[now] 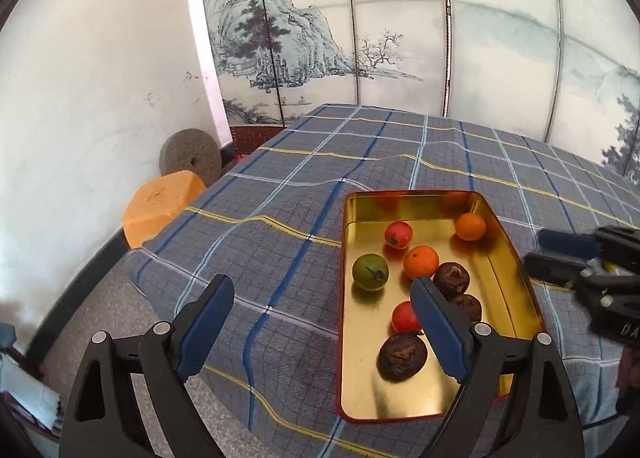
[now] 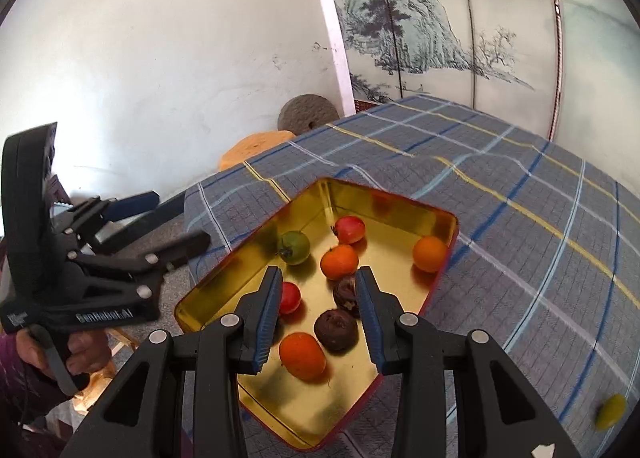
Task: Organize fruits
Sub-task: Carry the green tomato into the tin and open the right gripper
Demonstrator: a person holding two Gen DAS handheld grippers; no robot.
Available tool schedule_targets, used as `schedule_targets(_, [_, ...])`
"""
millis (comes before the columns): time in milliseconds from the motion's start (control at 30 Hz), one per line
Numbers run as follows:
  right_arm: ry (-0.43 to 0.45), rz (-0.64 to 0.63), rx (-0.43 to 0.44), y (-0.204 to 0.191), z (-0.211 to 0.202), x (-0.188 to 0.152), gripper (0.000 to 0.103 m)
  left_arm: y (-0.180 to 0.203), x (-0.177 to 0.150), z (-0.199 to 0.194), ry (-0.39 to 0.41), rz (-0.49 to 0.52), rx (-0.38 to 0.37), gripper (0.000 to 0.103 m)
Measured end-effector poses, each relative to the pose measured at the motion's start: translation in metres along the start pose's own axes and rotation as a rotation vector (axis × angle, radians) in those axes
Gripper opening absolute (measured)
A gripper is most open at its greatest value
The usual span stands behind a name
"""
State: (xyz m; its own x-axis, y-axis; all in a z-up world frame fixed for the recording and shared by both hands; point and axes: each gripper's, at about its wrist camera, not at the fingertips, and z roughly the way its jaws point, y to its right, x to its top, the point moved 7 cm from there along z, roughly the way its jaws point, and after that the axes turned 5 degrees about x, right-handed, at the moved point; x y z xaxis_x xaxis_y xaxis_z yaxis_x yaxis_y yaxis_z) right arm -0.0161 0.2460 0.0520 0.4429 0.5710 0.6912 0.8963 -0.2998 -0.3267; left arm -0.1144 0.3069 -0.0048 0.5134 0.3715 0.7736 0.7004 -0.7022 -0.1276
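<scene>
1. The left gripper (image 1: 322, 283) has its fingers (image 1: 208, 322) spread wide and pinches nothing; plaid cloth on the counter (image 1: 280, 242) shows between them.
2. Its right finger stands in front of the gold tin (image 1: 516, 258), hiding part of the tin's floor, a red tomato (image 1: 404, 316) and a dark fruit (image 1: 464, 306).
3. The right gripper (image 2: 318, 272) has its fingers drawn nearer each other with a gap and grips nothing. An orange (image 2: 302, 354) in that gap seems to rest on the tin floor.
4. Beyond the fingertips, inside the tin, lie a green tomato (image 1: 370, 272) and more oranges.
5. Far right of the right fingers, a blurred yellowish fruit (image 2: 610, 412), possibly a lemon, lies on the cloth outside the tin.
6. Past the counter: an orange stool (image 1: 160, 210), a millstone (image 1: 190, 158) and a painted screen (image 1: 320, 38).
</scene>
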Motion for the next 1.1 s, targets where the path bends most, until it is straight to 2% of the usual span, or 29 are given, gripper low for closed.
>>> schedule_targets(100, [0.084, 0.000, -0.179, 0.028, -0.042, -0.007, 0.035, 0.000, -0.001, -0.003, 0.006, 0.005, -0.009, 0.090])
schedule_targets(133, [0.097, 0.010, -0.251, 0.045, -0.059, -0.013, 0.040, 0.001, -0.001, -0.004, 0.007, 0.007, -0.014, 0.090])
schedule_targets(233, [0.037, 0.050, -0.411, 0.110, -0.093, -0.046, 0.082, 0.008, 0.000, -0.006, 0.014, 0.015, -0.027, 0.090])
schedule_targets(267, [0.002, 0.088, -0.462, 0.136, -0.103, -0.063, 0.083, 0.012, 0.000, -0.006, 0.017, 0.019, -0.031, 0.090])
schedule_targets(367, [-0.050, 0.201, -0.498, 0.189, -0.117, -0.097, 0.082, 0.025, 0.000, -0.007, 0.007, 0.030, -0.044, 0.090])
schedule_targets(433, [-0.079, 0.225, -0.522, 0.211, -0.116, -0.110, 0.080, 0.034, 0.000, -0.007, -0.006, 0.046, -0.043, 0.090])
schedule_targets(500, [-0.090, 0.272, -0.508, 0.228, -0.111, -0.120, 0.074, 0.039, 0.003, -0.008, -0.008, 0.059, -0.033, 0.090])
schedule_targets(600, [-0.107, 0.296, -0.484, 0.244, -0.097, -0.127, 0.057, 0.041, 0.005, -0.011, -0.002, 0.059, -0.030, 0.090])
schedule_targets(633, [-0.115, 0.304, -0.463, 0.244, -0.093, -0.130, 0.040, 0.041, 0.005, -0.011, -0.002, 0.057, -0.030, 0.090])
schedule_targets(667, [-0.123, 0.308, -0.452, 0.245, -0.089, -0.131, 0.034, 0.039, 0.006, -0.011, -0.001, 0.054, -0.022, 0.091])
schedule_targets(767, [-0.104, 0.310, -0.432, 0.236, -0.092, -0.123, 0.033, 0.033, 0.008, -0.011, 0.005, 0.039, -0.014, 0.091])
schedule_targets(833, [-0.040, 0.285, -0.358, 0.210, -0.097, -0.101, 0.033, 0.031, 0.009, -0.010, 0.008, 0.038, -0.007, 0.091])
schedule_targets(933, [0.048, 0.140, -0.218, 0.143, -0.099, -0.052, 0.033, 0.027, 0.010, -0.008, 0.005, 0.031, -0.008, 0.091])
schedule_targets(1033, [0.059, -0.005, -0.122, 0.075, -0.080, -0.007, 0.033, 0.022, 0.009, -0.008, 0.003, 0.022, -0.008, 0.091])
schedule_targets(1100, [0.054, -0.041, -0.060, 0.048, -0.064, 0.010, 0.033, 0.017, 0.009, -0.011, 0.015, 0.020, -0.002, 0.091])
